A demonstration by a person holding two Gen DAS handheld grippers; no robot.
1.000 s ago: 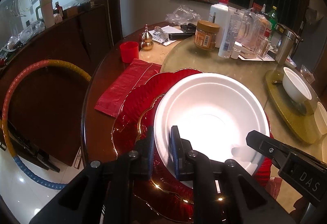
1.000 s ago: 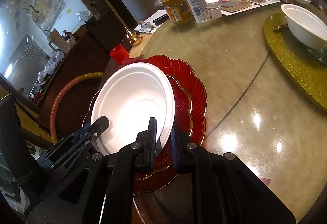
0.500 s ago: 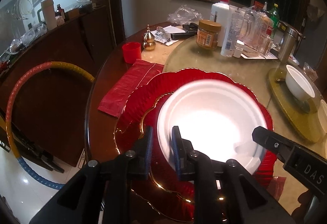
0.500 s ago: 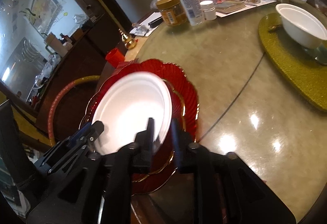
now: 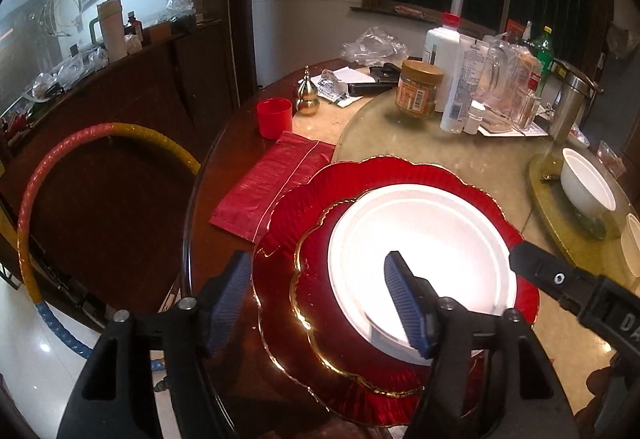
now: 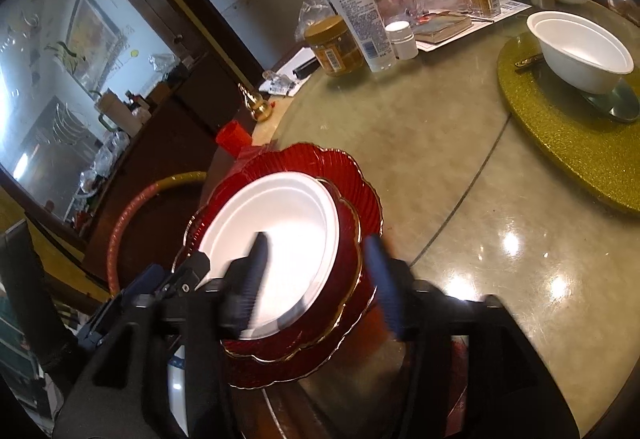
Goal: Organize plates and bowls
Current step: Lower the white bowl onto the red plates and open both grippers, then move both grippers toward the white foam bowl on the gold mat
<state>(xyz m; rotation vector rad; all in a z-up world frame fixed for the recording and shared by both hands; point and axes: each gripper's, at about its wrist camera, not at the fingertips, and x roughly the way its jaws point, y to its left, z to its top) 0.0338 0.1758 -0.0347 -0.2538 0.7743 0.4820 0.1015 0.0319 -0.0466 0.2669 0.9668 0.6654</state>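
A white foam plate (image 5: 424,259) (image 6: 280,235) lies on two stacked red scalloped plates with gold rims (image 5: 296,239) (image 6: 360,195) near the table's front edge. My left gripper (image 5: 320,299) hangs over the stack's left side with its jaws opening, the pads apart and pressing on nothing. My right gripper (image 6: 316,279) hovers at the stack's right side, its jaws also opening and blurred, with the plates' edge below the gap. The right gripper's black body (image 5: 576,295) shows in the left wrist view. A white bowl (image 5: 584,187) (image 6: 580,51) stands on a gold mat (image 6: 568,135) at the far right.
A folded red cloth (image 5: 272,183), a red cup (image 5: 274,117) and a small gold ornament (image 5: 307,97) lie left of the stack. Bottles, a jar (image 5: 418,89) and a glass pitcher crowd the table's far side. A striped hoop (image 5: 32,199) leans beside the table.
Both grippers were shut on the white plate's rim. They have let it go and opened, and the plate now lies flat on the red plates.
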